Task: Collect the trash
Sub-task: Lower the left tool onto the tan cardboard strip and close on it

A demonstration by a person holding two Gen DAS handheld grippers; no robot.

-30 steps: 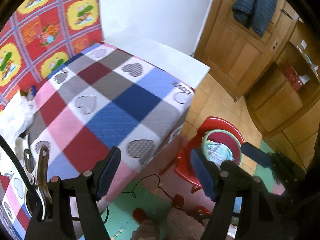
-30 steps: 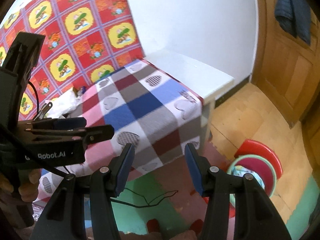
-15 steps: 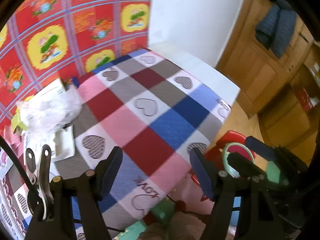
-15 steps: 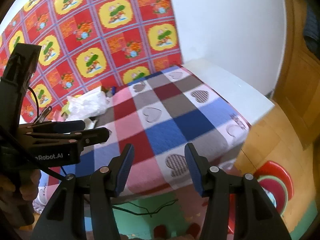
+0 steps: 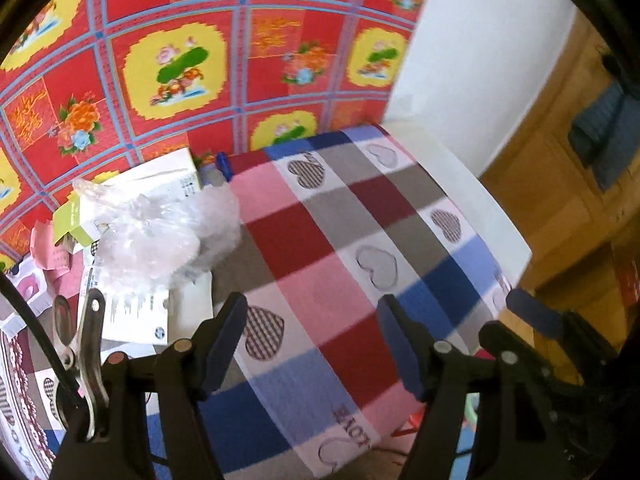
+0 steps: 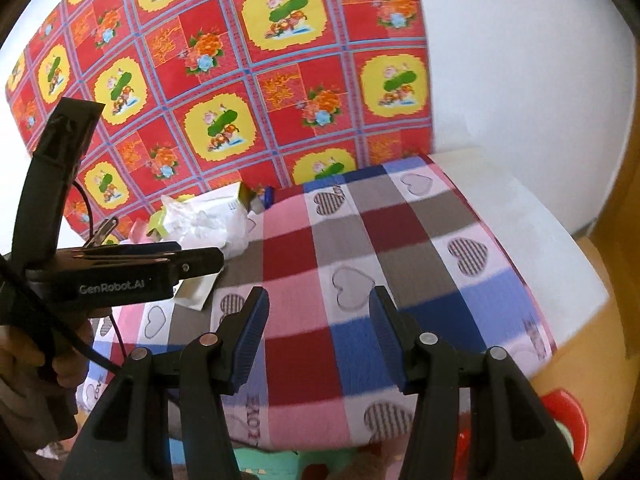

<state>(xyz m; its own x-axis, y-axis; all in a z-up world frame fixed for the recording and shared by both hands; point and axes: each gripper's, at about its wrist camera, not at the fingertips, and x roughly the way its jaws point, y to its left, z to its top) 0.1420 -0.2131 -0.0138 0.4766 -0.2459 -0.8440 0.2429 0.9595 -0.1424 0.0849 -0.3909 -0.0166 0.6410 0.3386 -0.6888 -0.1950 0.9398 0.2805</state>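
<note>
**Both grippers over checked cloth, trash pile at back left**

Right gripper (image 6: 318, 336) is hovering with jaws apart, nothing between them, above the checked heart cloth (image 6: 360, 264). Left gripper (image 6: 176, 258) is reaching in from the left, held by a hand (image 6: 28, 364), jaws closing on nothing. Crumpled clear plastic bag (image 6: 204, 220) is lying beside cartons against the red floral wall covering (image 6: 240, 80).

Both hand-held grippers are black with blue pads (image 6: 251, 340) and silver screws (image 6: 208, 339); the left hand-held gripper (image 6: 176, 256) reads "GenRobot.AI" and trails a black cable (image 6: 86, 344).
</note>
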